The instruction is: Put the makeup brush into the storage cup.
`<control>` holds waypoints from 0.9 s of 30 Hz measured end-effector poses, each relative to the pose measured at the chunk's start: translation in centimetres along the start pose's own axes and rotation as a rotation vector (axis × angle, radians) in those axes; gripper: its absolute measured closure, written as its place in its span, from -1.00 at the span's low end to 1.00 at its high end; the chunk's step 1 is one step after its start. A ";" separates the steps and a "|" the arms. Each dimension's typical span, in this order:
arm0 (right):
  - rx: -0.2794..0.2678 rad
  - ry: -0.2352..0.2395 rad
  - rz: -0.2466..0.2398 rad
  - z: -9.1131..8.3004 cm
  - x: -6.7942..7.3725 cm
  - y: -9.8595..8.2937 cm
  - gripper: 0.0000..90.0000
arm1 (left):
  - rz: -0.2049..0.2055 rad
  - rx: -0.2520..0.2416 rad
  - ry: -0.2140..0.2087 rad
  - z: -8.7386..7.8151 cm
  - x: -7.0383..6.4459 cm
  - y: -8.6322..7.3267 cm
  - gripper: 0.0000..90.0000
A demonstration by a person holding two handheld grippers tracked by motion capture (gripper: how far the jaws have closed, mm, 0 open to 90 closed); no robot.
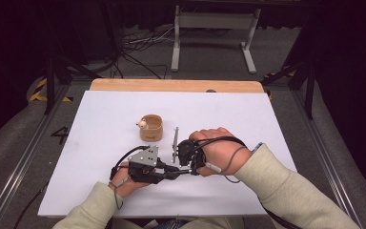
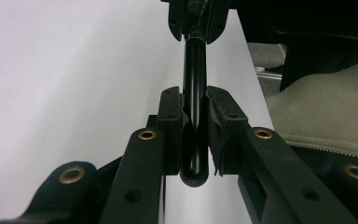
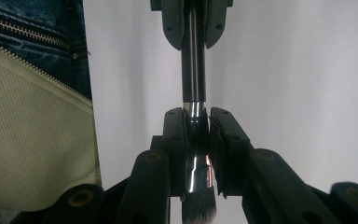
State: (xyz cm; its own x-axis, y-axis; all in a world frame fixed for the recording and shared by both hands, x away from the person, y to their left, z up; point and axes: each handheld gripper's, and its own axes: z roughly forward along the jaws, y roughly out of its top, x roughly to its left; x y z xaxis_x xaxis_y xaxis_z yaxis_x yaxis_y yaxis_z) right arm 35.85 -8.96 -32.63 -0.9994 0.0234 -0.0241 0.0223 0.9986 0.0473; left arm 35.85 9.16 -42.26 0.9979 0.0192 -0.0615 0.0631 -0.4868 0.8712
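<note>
Makeup brush (image 3: 194, 84): black glossy handle, chrome ferrule, dark bristles tipped pale; it is held above the near-centre of the white worktop (image 1: 100, 124), between the two grippers. Long axis runs gripper to gripper, roughly across the person's front. Left gripper (image 2: 194, 128) closed on the rounded handle end; right gripper (image 3: 196, 140) closed on the ferrule, bristles poking back past its jaws. Both ends pinched, so either hand could let go and leave the brush with the other. Beyond, near the worktop middle, a small wooden cup (image 1: 151, 127) with a pale figure on its rim; a slim grey stick (image 1: 175, 143) lies just beside the right hand (image 1: 214, 150).
</note>
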 end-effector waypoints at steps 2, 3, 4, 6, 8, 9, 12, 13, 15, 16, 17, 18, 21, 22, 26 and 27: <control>-0.003 -0.003 -0.011 0.1 0.0 -0.1 0.70 | 0.005 0.005 0.002 0.0 -0.1 0.0 0.74; -0.008 -0.003 -0.011 0.1 0.0 -0.1 0.70 | 0.009 0.006 0.003 0.1 -0.1 0.0 0.75; -0.009 -0.001 -0.016 0.1 0.0 -0.2 0.70 | 0.016 0.011 0.004 0.0 -0.1 0.0 0.75; -0.023 -0.001 -0.026 0.1 0.0 -0.3 0.70 | 0.018 0.013 0.008 -0.1 -0.1 0.0 0.75; -0.027 -0.003 -0.028 0.0 -0.1 -0.4 0.70 | 0.014 0.008 0.013 -0.1 -0.1 0.0 0.75; -0.061 -0.002 -0.018 -0.1 -0.1 -0.7 0.68 | 0.020 0.010 0.014 -0.2 -0.1 0.0 0.75; -0.111 -0.002 -0.007 -0.3 -0.4 -1.1 0.60 | 0.013 0.002 0.027 -0.3 -0.1 0.0 0.76; -0.176 0.004 0.017 -0.6 -0.4 -1.7 0.57 | 0.012 -0.001 0.027 -0.3 -0.1 -0.1 0.76; -0.251 -0.002 0.027 -0.9 -0.6 -2.4 0.54 | 0.008 -0.009 0.028 -0.4 -0.1 -0.1 0.76; -0.273 0.004 0.036 -1.0 -0.7 -2.6 0.52 | 0.008 -0.010 0.031 -0.4 -0.1 -0.1 0.76; -0.305 0.001 0.048 -1.1 -0.7 -3.0 0.49 | 0.010 -0.013 0.031 -0.5 -0.1 -0.2 0.76; -0.343 -0.007 0.048 -1.1 -0.7 -3.3 0.46 | 0.010 -0.014 0.031 -0.5 -0.1 -0.2 0.76; -0.414 -0.016 0.059 -1.3 -0.8 -4.1 0.40 | 0.011 -0.022 0.025 -0.5 0.0 -0.2 0.76; -0.449 -0.021 0.051 -1.3 -0.9 -4.4 0.37 | 0.011 -0.024 0.020 -0.6 0.0 -0.2 0.76; -0.581 -0.027 0.060 -1.2 -0.9 -6.1 0.33 | 0.004 -0.033 0.014 -0.7 0.1 -0.3 0.76; -0.613 -0.030 0.064 -1.1 -0.9 -6.6 0.33 | 0.003 -0.035 0.014 -0.8 0.1 -0.3 0.76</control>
State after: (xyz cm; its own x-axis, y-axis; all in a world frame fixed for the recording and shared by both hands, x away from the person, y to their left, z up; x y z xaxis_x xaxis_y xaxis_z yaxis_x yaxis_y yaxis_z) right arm 36.55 -15.66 -31.77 -0.9953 0.0922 -0.0297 0.0546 0.7870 0.6146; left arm 35.97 9.96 -42.16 0.9982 0.0303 -0.0525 0.0605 -0.4558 0.8880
